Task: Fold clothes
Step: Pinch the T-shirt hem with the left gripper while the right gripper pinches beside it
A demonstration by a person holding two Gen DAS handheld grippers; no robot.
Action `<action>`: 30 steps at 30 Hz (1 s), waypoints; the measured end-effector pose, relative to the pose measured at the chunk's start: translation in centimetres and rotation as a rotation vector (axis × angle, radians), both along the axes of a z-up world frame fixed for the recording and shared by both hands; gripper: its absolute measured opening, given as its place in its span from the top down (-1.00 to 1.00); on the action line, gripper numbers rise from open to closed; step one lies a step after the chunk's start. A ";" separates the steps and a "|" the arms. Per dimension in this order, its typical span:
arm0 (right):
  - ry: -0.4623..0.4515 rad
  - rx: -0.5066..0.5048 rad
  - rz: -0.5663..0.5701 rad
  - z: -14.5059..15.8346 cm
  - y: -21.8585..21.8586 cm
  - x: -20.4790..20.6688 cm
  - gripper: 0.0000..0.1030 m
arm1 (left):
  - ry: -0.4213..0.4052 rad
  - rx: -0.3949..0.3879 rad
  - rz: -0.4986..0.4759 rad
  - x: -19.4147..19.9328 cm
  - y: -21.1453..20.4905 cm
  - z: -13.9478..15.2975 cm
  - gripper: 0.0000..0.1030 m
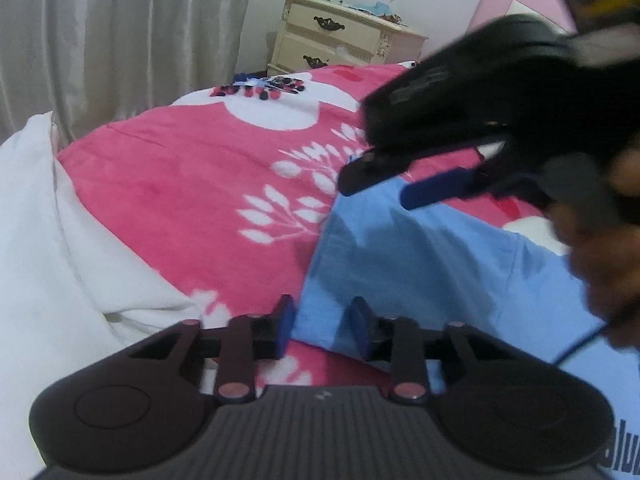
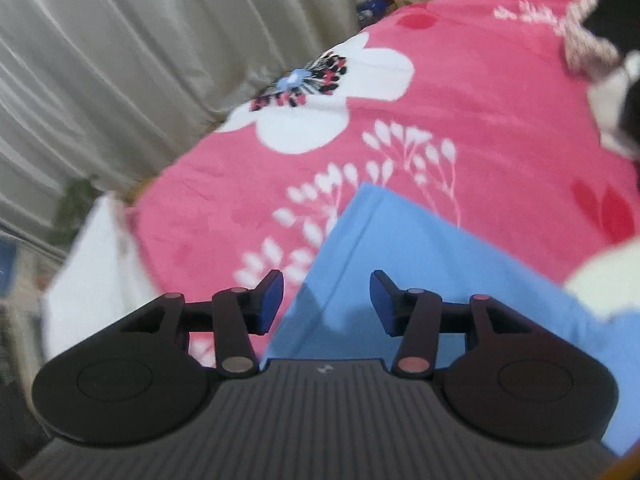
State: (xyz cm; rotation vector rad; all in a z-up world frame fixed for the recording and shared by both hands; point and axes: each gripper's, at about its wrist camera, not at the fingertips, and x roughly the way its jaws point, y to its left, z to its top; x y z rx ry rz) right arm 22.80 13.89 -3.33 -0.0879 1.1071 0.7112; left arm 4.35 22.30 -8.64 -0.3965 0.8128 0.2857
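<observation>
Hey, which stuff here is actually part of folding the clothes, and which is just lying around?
Part of the job:
- blue garment, spread on the bed
- left tongs, open over its edge
- right tongs, open above it

Just lying about:
- pink floral blanket
- white pillow
- cream nightstand
- grey curtain
- black and white item, too blurred to identify

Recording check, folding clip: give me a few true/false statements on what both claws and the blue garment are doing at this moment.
1. Both claws, left claw and right claw, are open. True.
2. The blue garment lies on a pink floral blanket. True.
3. The right claw grips the garment. False: its jaws are apart, nothing between them.
4. The garment hangs in the air. False: it lies on the bed.
5. A cream nightstand stands behind the bed. True.
</observation>
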 end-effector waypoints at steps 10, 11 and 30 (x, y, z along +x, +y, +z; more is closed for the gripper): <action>-0.032 -0.119 -0.006 -2.5 2.4 1.5 0.69 | -0.069 0.001 -0.041 -0.6 -0.1 0.7 0.91; -0.024 -0.107 -0.014 -2.3 2.0 1.6 0.81 | -0.092 0.007 -0.060 -0.8 -0.4 1.1 0.92; -0.059 0.239 -0.236 4.7 -15.9 -2.1 0.92 | -0.274 0.088 -0.493 -2.8 -9.5 5.9 0.91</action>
